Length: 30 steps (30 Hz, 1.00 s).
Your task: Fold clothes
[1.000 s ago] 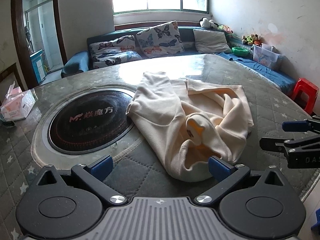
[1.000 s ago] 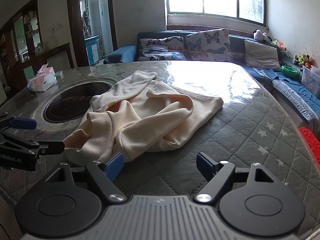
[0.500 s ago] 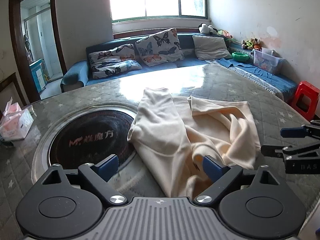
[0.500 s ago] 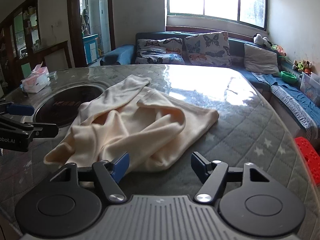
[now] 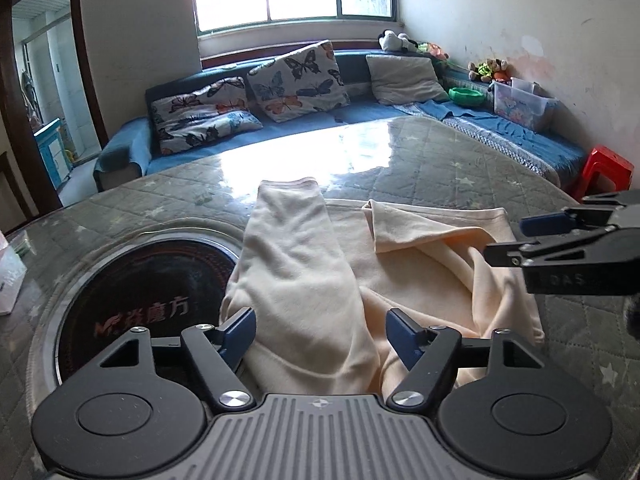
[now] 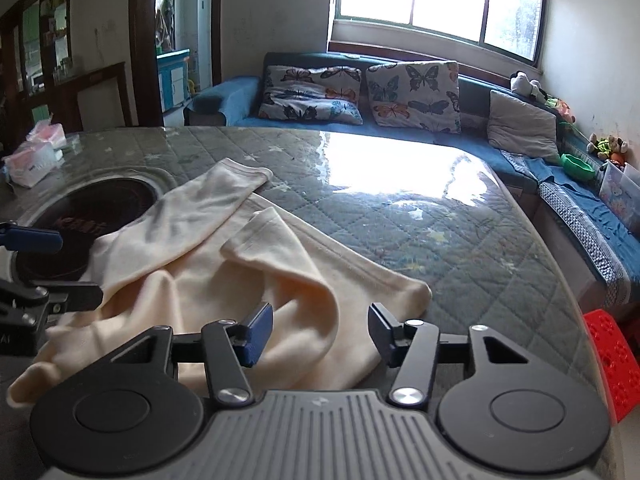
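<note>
A cream sweatshirt [image 5: 320, 280] lies crumpled on the round quilted table, one sleeve stretching away toward the far side. It also shows in the right wrist view [image 6: 224, 264]. My left gripper [image 5: 322, 340] is open, its jaws low over the near edge of the cloth. My right gripper [image 6: 320, 334] is open over the garment's near right part. The right gripper also shows from the side in the left wrist view [image 5: 560, 248], and the left gripper shows at the left edge of the right wrist view [image 6: 36, 268].
The table [image 5: 460, 168] has a dark round hotplate inset [image 5: 144, 296] at the left. A tissue pack [image 6: 36, 152] lies far left. A blue sofa with cushions [image 5: 296, 80] runs behind. A red stool [image 5: 608, 168] stands at the right.
Both grippers have moved forward and lower over the sweatshirt, so the cloth now lies between each pair of open jaws. The garment itself has barely shifted.
</note>
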### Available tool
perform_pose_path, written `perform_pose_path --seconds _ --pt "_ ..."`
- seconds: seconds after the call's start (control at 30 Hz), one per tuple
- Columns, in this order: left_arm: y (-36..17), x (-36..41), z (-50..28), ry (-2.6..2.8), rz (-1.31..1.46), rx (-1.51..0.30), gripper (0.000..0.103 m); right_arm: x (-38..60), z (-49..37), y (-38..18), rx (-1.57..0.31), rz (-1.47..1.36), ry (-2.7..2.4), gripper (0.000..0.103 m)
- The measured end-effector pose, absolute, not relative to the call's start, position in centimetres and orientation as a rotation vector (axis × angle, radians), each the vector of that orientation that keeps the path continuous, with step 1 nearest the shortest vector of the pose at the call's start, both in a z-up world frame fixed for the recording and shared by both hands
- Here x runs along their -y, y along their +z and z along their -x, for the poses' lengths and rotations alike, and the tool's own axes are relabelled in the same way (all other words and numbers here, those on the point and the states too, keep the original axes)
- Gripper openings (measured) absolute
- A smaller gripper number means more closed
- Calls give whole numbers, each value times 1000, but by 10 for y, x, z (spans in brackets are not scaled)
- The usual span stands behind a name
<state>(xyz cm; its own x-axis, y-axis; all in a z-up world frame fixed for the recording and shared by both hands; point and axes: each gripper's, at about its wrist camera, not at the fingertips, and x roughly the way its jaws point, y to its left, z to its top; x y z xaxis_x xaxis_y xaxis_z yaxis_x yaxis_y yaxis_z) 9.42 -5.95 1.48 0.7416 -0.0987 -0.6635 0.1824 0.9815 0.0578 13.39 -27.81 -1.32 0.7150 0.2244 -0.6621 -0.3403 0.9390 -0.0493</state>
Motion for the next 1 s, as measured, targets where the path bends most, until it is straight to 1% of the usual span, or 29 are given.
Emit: perform_pose_path --seconds 0.27,0.33,0.47,0.5,0.53,0.57,0.63,0.67,0.73,0.8,0.9,1.0 --pt "3 62 -117 -179 -114 -753 72 267 -168 -30 -751 199 322 42" --pt "0 62 -122 -183 -115 -763 71 265 -174 -36 -766 198 330 35" --pt "-4 61 -127 -189 -113 -775 68 264 -178 -39 -772 196 337 28" --pt "-5 61 -128 -191 -111 -778 65 264 -179 -39 -771 196 338 26" --pt "-5 60 -129 -194 -109 -780 60 264 -179 -39 -771 195 339 20" --pt "-6 59 -130 -196 -107 -783 59 263 -179 -39 -771 195 340 18" --pt "-7 58 -130 -202 -102 -788 50 263 -180 -39 -770 194 343 15" --pt "-7 57 -130 -207 -100 -789 49 263 -180 -39 -770 193 344 15" --pt "-6 57 -130 -216 -96 -788 41 261 -181 -39 -767 202 342 15" --pt "-6 56 -130 -223 -96 -784 38 260 -181 -39 -761 208 336 16" --pt "-7 55 -130 -224 -94 -783 30 267 -176 -35 -743 205 315 15" --pt "-7 53 -130 -225 -89 -783 22 275 -170 -30 -724 201 293 5"
